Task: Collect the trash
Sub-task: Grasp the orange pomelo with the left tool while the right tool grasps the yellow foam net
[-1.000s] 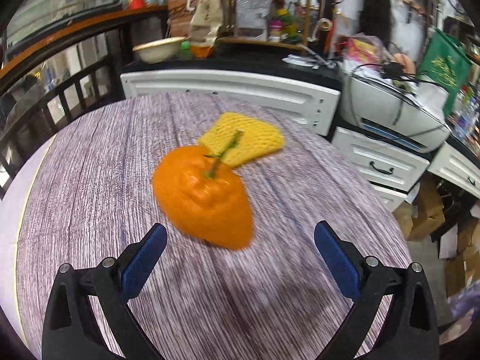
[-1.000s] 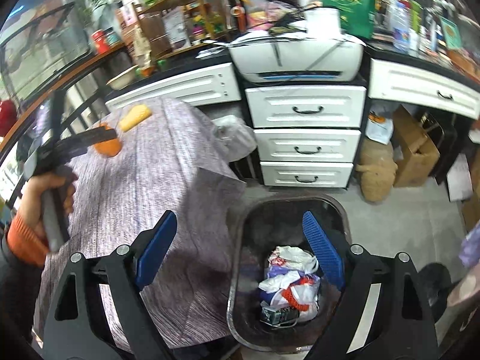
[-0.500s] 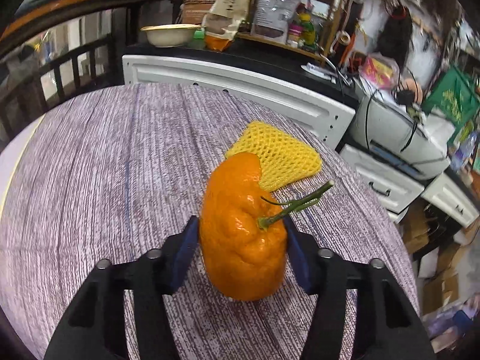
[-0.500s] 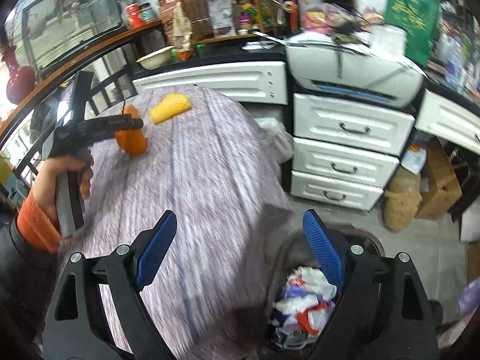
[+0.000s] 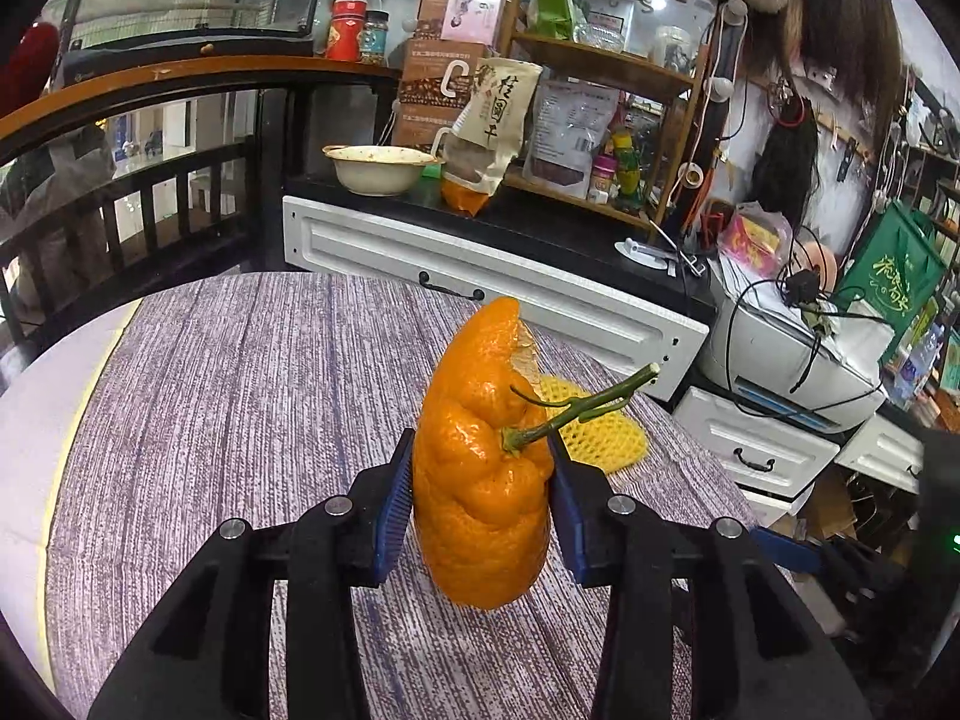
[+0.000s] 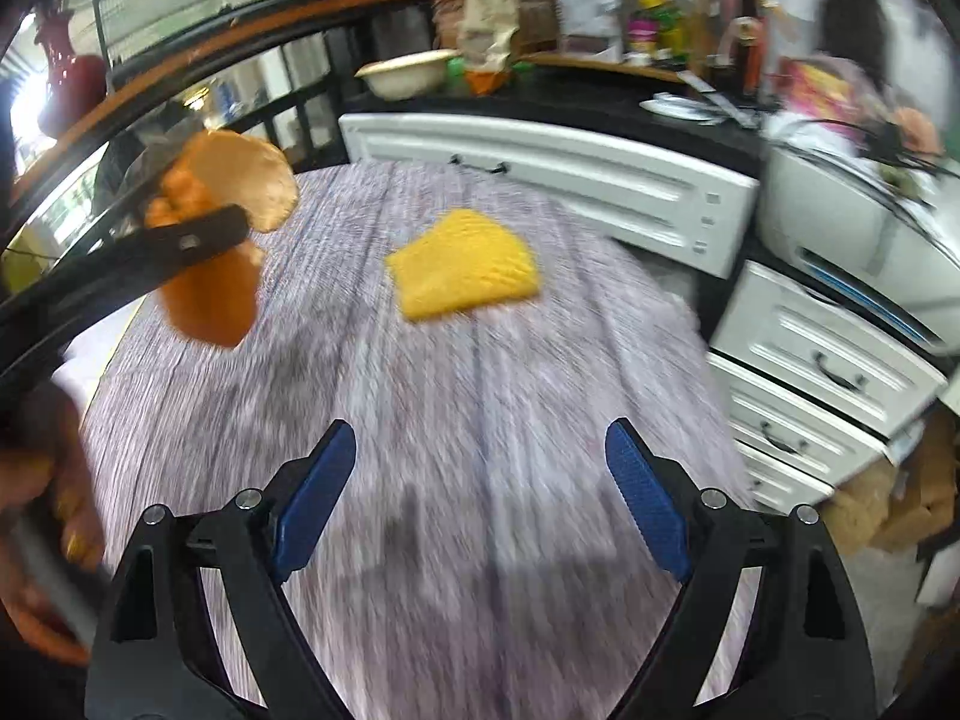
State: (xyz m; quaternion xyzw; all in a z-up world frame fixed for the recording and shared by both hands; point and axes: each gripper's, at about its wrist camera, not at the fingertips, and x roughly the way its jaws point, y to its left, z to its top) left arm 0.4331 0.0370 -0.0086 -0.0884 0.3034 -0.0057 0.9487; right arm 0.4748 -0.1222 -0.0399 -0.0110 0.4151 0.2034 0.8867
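In the left wrist view the left gripper [image 5: 480, 510] fills the lower half of the frame, its jaws having just closed onto an orange peel [image 5: 483, 480] with a green stem [image 5: 576, 411]; the blue pads [image 5: 393, 510] press both flanks of the peel, which stands upright at centre; behind it, slightly right of centre, a yellow foam net [image 5: 606, 438] lies flat on the grey wood-grain table [image 5: 240, 396]; white drawers [image 5: 498, 294] and a printer [image 5: 792, 360] sit along the upper right. In the right wrist view, which is blurred, the right gripper [image 6: 480, 492] hangs over the table at the bottom of the frame with its jaws wide apart and nothing between them; the foam net sits on the table at centre, above the fingers; at upper left the peel is clamped in the left gripper, clear of the tabletop; the person's hand [image 6: 42, 540] shows at the lower left edge.
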